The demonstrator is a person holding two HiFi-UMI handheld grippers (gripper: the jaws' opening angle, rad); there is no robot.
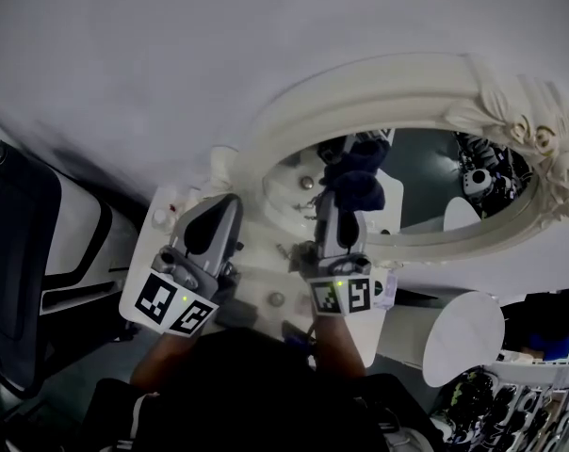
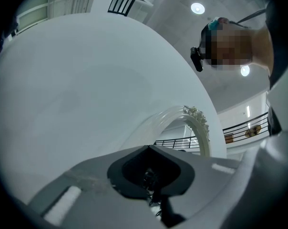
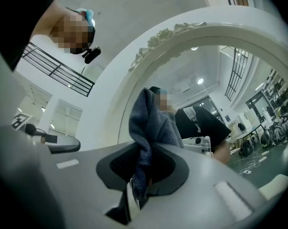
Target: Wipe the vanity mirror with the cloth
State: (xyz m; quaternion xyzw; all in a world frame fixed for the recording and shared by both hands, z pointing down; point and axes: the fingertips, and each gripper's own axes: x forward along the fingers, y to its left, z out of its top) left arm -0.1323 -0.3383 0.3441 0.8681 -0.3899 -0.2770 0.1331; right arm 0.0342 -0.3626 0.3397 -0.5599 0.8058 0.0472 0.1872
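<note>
Both of my handheld claws point away from me and up toward the oval vanity mirror in its carved cream frame (image 1: 379, 73). Their marker cubes face my head camera, and my forearms come in from the bottom edge.

The right gripper (image 1: 330, 198) reaches over the rear edge of the white vanity top (image 1: 266, 285), its tip at the lower left of the glass. Its jaws are clenched on a dark blue terry cloth (image 1: 357, 185). The cloth bunches up above the tip and lies against the lower left of the mirror, where it seems to meet its own reflection.

In the right gripper view, the cloth (image 3: 151, 123) runs down through the dark hollow of the right gripper (image 3: 149, 154), pinched there. A soft, crumpled fold rises in front of the glass, and a short tail hangs below the jaws. Its nap reads grey-blue at this range. The mirror's frame (image 3: 149, 46) arches over it, with the floral crest at the upper left.

The left gripper (image 1: 226, 205) sits just beside the right one, over the left part of the vanity top and short of the frame's left edge. The left gripper view shows the left gripper (image 2: 150, 156) with its jaws closed together and nothing between them. It is aimed at the plain white wall (image 2: 87, 80), and the mirror frame (image 2: 197, 123) shows edge-on to the right of its tip.
</note>
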